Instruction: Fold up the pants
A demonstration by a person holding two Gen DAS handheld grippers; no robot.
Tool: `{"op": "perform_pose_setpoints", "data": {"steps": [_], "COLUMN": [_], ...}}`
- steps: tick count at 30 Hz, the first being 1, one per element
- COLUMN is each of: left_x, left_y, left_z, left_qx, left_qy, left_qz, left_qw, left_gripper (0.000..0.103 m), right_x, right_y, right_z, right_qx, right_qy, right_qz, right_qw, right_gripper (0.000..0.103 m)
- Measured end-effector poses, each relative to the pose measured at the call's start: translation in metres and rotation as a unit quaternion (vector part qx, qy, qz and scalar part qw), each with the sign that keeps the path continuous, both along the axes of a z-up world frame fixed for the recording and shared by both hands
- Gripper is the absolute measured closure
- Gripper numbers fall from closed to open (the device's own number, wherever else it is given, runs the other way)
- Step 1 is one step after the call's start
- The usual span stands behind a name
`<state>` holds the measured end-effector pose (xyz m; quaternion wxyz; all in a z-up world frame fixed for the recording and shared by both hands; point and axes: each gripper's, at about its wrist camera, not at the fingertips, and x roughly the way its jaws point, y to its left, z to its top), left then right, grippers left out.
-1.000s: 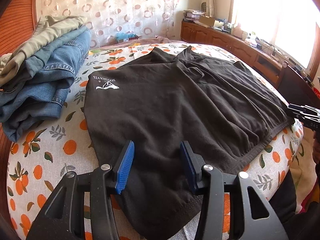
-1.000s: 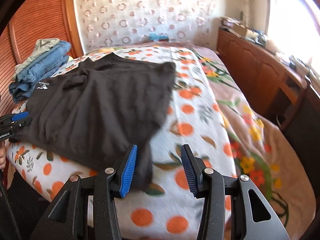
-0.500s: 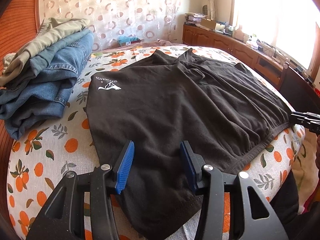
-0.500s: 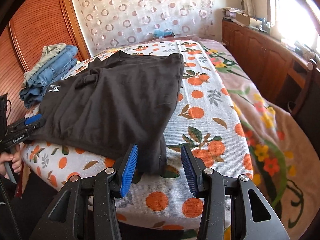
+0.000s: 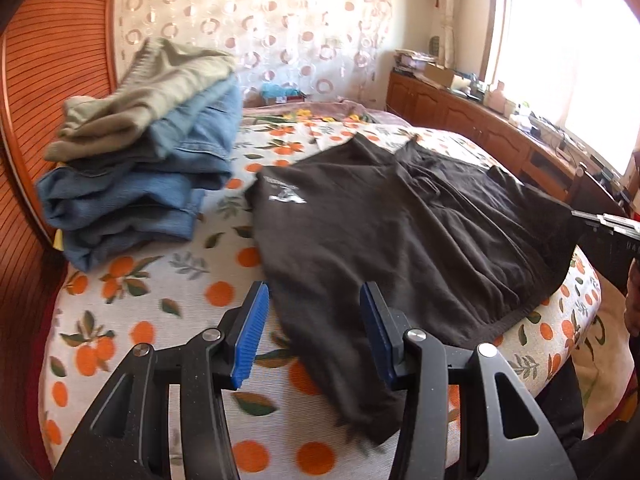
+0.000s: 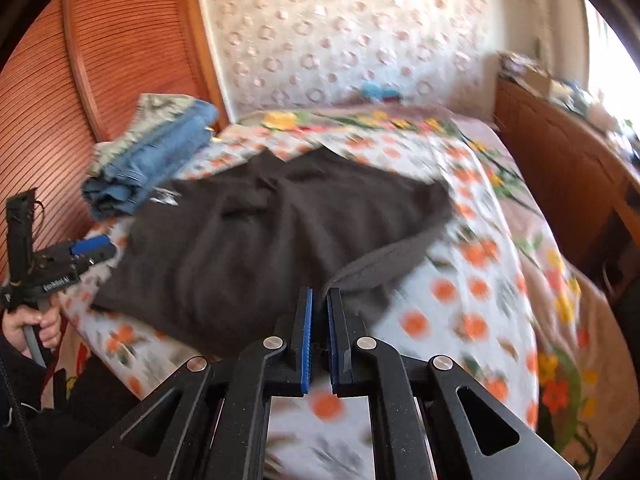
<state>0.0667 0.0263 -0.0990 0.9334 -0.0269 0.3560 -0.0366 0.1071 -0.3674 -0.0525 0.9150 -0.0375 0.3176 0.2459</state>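
One pair of black pants [image 5: 400, 240] lies spread across the bed [image 5: 132, 308], on the orange-print cover, with a white logo near the edge closest to the clothes pile. That single pile of folded clothes [image 5: 148, 168] sits beside the headboard, blue denim under an olive piece; how many garments are in it I cannot tell.

There are two hand-held grippers. The left hand-held gripper [image 5: 310, 332] hovers released, its two blue pads apart over the near edge of the pants, gripping nothing. The right hand-held gripper [image 6: 319, 312] is clenched on the pants' corner, the cloth lifted toward its nearly touching pads. A hand [image 6: 34, 326] holds the left one's handle.
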Motion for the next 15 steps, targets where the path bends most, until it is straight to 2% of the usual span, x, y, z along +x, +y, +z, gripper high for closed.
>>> {"op": "perform_pose_setpoints", "data": {"steps": [8, 13, 15], "left_x": [-0.017, -0.025, -0.025], "left_y": [0.035, 0.052, 0.055], "left_z": [0.009, 0.011, 0.01], "left_qx": [-0.002, -0.005, -0.008], "left_qy": [-0.014, -0.018, -0.017], "left_qz": [0.034, 0.051, 0.055], "left_qw": [0.9993, 0.9985, 0.9983], "left_gripper": [0.054, 0.054, 0.054], "right_x": [0.007, -0.005, -0.007], "right_y": [0.109, 0.167, 0.18], "right_z": [0.017, 0.009, 0.0], "right_qx": [0.007, 0.019, 0.015], "right_qy": [-0.016, 0.005, 0.017], "right_qz": [0.116, 0.195, 0.211], "right_qw": [0.993, 0.981, 0.977], "right_gripper": [0.096, 0.096, 0.096]}}
